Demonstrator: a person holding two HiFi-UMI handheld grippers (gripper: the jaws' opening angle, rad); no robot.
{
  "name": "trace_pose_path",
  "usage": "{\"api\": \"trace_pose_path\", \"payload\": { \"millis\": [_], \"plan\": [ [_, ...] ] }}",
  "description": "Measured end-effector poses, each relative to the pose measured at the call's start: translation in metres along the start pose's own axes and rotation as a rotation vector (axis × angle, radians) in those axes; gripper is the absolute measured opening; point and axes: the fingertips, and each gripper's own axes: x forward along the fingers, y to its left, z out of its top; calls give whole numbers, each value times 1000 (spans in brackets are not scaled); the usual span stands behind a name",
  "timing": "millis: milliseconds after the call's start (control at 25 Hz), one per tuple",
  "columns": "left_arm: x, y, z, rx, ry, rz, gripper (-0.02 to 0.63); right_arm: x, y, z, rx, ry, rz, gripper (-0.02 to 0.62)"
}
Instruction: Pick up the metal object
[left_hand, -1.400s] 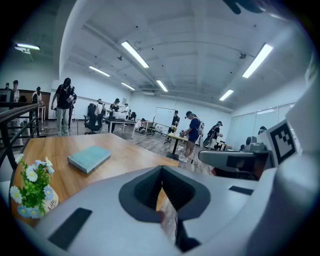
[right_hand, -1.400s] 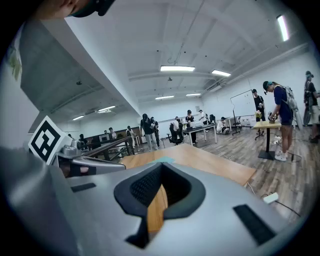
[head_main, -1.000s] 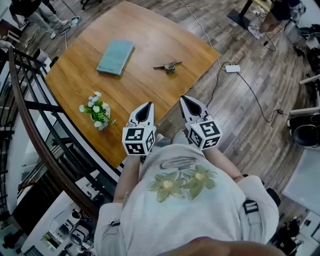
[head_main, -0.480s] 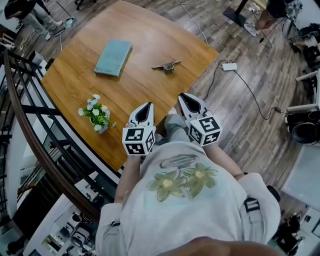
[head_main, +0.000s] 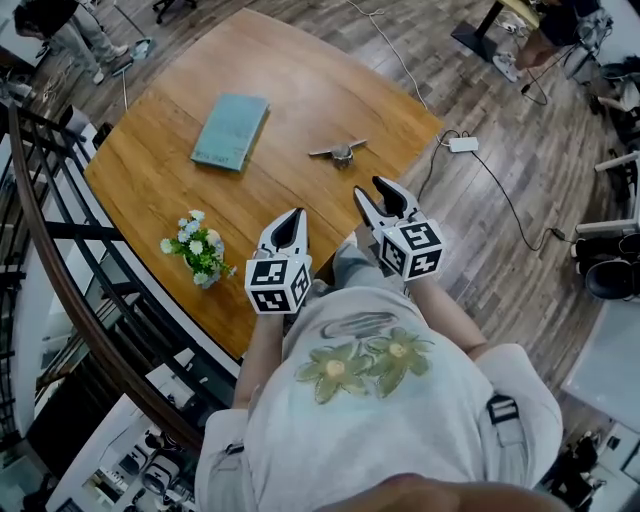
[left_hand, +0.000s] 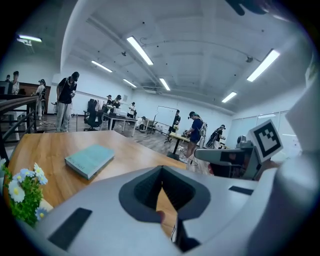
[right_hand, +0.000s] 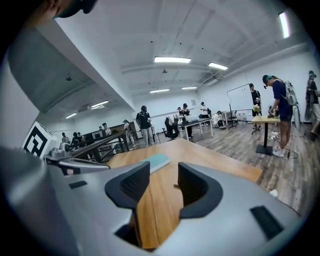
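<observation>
Approach seemed to be the step in hand: the small grey metal object with a thin handle (head_main: 340, 151) lay untouched on the brown wooden table (head_main: 300, 85), toward its right edge, with bare wood all around it. The right gripper (head_main: 372, 190) hovered over the near edge of the table, near the object but clearly apart from it, and pointed toward it. Its jaws had just been opening and stood apart with nothing between them; in the right gripper view only the table top showed in the gap. I judge that the claw was opened early so that it could come around the object without pushing it.

The left gripper (head_main: 293, 216) was beside the right one, farther from the object, its jaws brought together on nothing; probably it had no part in this step. The flat teal book (head_main: 231, 131) lay well apart to the left of the object, and the small bunch of white flowers with green leaves (head_main: 197, 245) stood near the left edge, so neither blocked the path. As the object was low and thin, the next move would likely need the jaws lowered close to the wood.
</observation>
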Motion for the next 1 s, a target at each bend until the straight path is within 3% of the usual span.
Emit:
{"api": "trace_pose_path", "payload": {
  "millis": [240, 1000],
  "plan": [
    [24, 9, 8, -4, 22, -3, 14, 29, -14, 2, 24, 35, -4, 199],
    [81, 38, 20, 5, 76, 2, 14, 95, -51, -13, 93, 135, -31, 246]
  ]
}}
